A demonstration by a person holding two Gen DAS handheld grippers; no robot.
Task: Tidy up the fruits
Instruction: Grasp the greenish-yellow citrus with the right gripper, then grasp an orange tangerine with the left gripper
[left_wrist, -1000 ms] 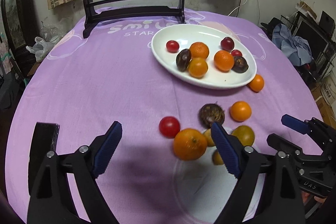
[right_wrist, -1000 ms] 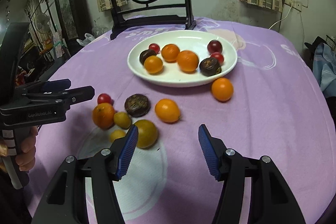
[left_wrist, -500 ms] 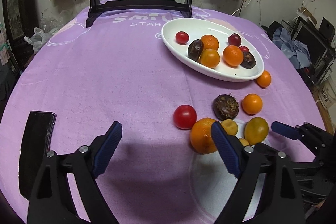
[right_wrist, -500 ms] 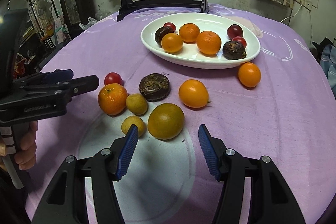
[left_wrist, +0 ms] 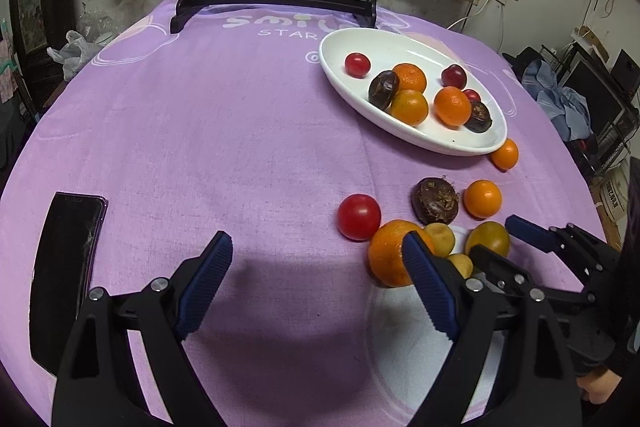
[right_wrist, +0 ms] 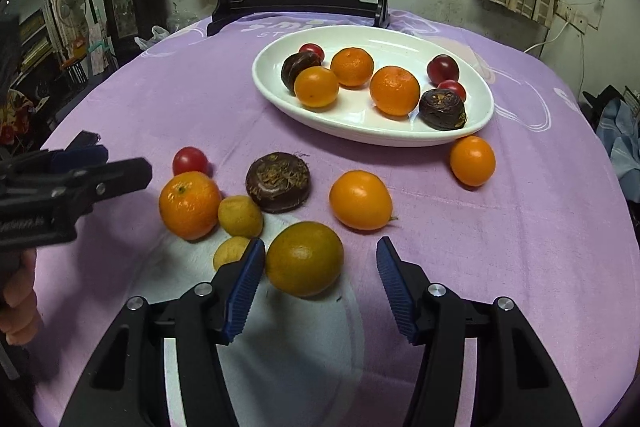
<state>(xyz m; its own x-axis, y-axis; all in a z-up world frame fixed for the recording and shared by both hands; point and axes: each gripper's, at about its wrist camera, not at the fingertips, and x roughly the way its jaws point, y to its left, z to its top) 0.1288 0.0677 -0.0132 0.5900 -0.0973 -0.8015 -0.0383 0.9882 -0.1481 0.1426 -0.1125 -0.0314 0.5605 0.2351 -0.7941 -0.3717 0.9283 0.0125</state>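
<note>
1. Green-yellow citrus fruit [right_wrist: 304, 259] lies on the purple tablecloth [right_wrist: 500, 227], nearest the camera among the loose fruit, partly between the tips of the right gripper [right_wrist: 320, 275].
2. The right gripper's jaws stand apart with nothing pinched; its left pad is just beside the fruit, and its right pad is clear of it.
3. Around it lie two small yellow fruits [right_wrist: 240, 215], a mandarin [right_wrist: 189, 205], a red tomato [right_wrist: 190, 161], a dark brown water chestnut [right_wrist: 278, 182] and two smooth orange fruits [right_wrist: 360, 199].
4. The white oval dish [right_wrist: 360, 131] further back holds oranges, dark chestnuts and red fruits.
5. The left gripper [left_wrist: 316, 287] hangs spread wide over bare cloth, empty, its right finger in front of the mandarin [left_wrist: 386, 259].
6. A dark phone [left_wrist: 66, 275] lies at the cloth's left edge.
</note>
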